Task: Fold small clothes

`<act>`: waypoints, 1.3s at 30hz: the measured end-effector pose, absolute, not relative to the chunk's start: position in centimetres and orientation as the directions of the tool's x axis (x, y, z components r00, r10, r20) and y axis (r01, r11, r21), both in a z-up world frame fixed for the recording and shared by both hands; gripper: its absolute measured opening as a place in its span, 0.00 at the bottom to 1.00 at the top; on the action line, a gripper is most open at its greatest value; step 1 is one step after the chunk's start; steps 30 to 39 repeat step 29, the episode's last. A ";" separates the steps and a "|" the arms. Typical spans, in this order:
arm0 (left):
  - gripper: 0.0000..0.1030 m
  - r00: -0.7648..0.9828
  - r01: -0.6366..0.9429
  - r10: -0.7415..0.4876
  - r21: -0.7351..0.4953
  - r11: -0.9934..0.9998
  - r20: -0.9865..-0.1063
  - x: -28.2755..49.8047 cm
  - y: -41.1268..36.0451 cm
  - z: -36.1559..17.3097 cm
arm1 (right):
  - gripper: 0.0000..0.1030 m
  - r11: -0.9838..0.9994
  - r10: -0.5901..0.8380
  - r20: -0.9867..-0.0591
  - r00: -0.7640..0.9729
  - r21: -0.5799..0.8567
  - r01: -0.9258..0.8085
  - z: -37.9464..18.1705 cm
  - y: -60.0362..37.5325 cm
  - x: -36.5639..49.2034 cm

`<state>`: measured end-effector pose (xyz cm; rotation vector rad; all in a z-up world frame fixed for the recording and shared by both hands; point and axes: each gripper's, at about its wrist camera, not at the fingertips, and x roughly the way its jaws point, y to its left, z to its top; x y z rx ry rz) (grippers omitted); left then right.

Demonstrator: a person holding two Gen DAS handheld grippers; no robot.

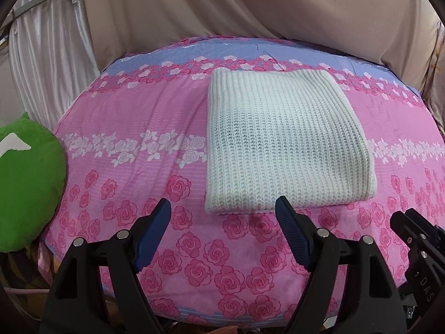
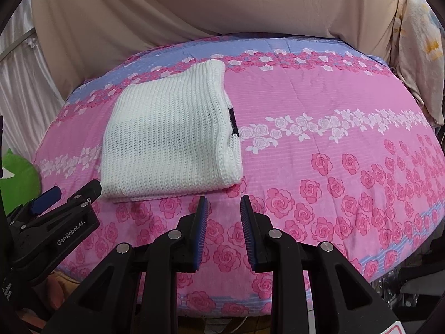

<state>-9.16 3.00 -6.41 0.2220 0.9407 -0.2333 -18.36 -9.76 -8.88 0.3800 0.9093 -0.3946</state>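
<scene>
A white knitted garment (image 1: 281, 142) lies folded into a neat rectangle on the pink rose-patterned bedspread (image 1: 133, 128). In the right wrist view the same garment (image 2: 169, 136) shows a small black mark at its right edge. My left gripper (image 1: 224, 208) hovers just in front of the garment's near edge, jaws wide apart, nothing between them. My right gripper (image 2: 224, 206) stands near the garment's near right corner, jaws a narrow gap apart and empty. Each gripper also appears at the side of the other's view: the right gripper (image 1: 411, 222) and the left gripper (image 2: 72, 192).
A green plush cushion (image 1: 27, 178) rests at the bed's left edge. Beige cloth (image 1: 250, 8) hangs behind the bed, with white curtains (image 1: 47, 55) at the left. A floral fabric (image 2: 420, 41) drapes at the far right. Bare bedspread (image 2: 333, 139) stretches to the right of the garment.
</scene>
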 end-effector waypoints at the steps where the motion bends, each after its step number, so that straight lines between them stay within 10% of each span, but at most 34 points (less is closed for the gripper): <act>1: 0.73 0.568 0.294 -0.102 0.086 0.952 -0.817 -9.2 3.0 -6.4 | 0.23 0.865 -0.167 -0.815 0.555 0.149 0.480 -8.8 -9.7 -18.5; 39: 0.73 0.582 0.309 -0.085 0.124 0.943 -0.809 -9.5 2.7 -6.0 | 0.23 0.882 -0.153 -0.799 0.582 0.156 0.445 -8.2 -9.0 -18.2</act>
